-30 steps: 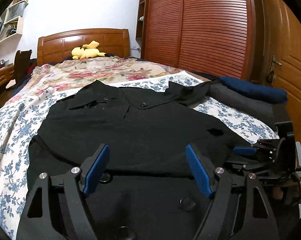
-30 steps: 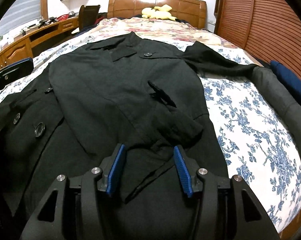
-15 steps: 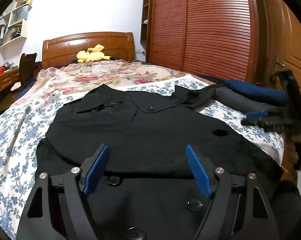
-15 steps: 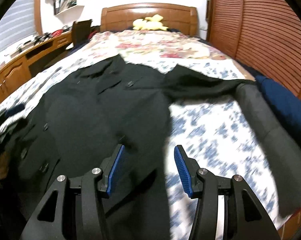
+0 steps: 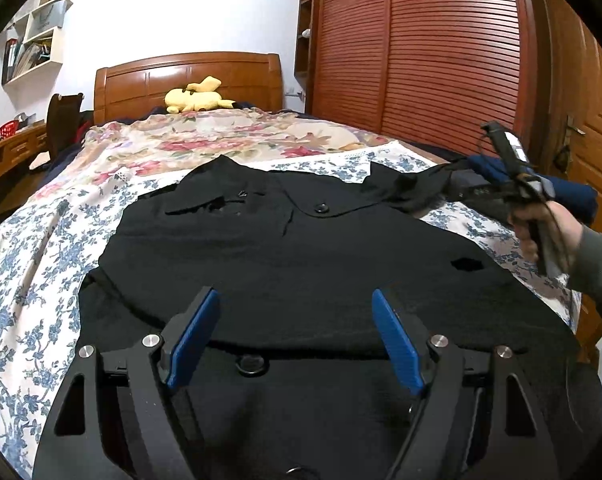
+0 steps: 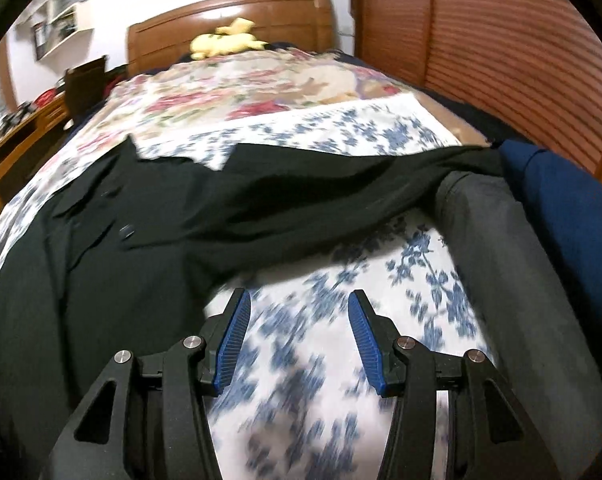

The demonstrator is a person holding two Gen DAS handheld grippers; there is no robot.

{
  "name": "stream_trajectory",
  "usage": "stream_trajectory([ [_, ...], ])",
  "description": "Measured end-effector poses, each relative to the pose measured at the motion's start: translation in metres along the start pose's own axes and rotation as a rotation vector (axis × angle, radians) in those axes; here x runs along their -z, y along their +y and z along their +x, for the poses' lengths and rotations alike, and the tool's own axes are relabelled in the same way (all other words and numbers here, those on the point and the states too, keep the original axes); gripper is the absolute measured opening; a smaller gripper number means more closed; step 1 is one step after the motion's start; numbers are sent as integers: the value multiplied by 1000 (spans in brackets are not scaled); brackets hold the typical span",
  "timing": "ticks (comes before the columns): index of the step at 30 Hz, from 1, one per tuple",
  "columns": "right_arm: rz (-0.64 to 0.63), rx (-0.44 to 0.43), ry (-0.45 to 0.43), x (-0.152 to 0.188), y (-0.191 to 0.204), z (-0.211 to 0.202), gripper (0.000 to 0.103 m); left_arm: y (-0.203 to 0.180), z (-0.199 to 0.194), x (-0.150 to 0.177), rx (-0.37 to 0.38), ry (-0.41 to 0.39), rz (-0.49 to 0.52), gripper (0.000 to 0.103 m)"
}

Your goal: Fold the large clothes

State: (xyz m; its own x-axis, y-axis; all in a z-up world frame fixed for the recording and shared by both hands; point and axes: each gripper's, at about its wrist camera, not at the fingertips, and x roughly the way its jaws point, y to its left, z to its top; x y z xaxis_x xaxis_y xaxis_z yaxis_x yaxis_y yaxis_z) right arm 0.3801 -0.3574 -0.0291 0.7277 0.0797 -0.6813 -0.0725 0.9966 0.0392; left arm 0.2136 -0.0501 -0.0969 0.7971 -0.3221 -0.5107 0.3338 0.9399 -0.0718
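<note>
Floral bedsheet (image 6: 381, 128) under black coat (image 5: 301, 264), no legible writing anywhere.

We see black coat (image 5: 301, 256), blue-floral white sheet (image 6: 341, 360), red-floral quilt (image 5: 221, 140), yellow plush (image 5: 197, 98), blue claw pads (image 5: 193, 336).

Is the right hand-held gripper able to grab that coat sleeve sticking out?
Probably yes. The right hand-held gripper is open over bare bedsheet, and the black sleeve lies just ahead with nothing between.
</note>
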Motion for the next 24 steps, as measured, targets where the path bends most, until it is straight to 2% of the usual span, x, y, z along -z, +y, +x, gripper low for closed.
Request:
stream_trajectory([
  [5, 78, 15, 36, -28, -13, 45, 53, 0, 6, 1, -1, 18, 2, 79],
  [12, 174, 15, 75, -47, -25, 84, 52, 1, 11, 3, 20, 42, -13, 79],
  [14, 194, 23, 101, -50, -27, 95, 38, 1, 10, 3, 20, 42, -14, 79],
  [16, 198, 26, 121, -55, -29, 107, 12, 1, 10, 3, 20, 42, -14, 79],
  [20, 148, 46, 53, -66, -15, 93, 4, 1, 11, 3, 19, 42, -12, 79],
  [24, 55, -31, -73, -79, 15, 46, 3, 1, 11, 3, 15, 40, -10, 79],
])
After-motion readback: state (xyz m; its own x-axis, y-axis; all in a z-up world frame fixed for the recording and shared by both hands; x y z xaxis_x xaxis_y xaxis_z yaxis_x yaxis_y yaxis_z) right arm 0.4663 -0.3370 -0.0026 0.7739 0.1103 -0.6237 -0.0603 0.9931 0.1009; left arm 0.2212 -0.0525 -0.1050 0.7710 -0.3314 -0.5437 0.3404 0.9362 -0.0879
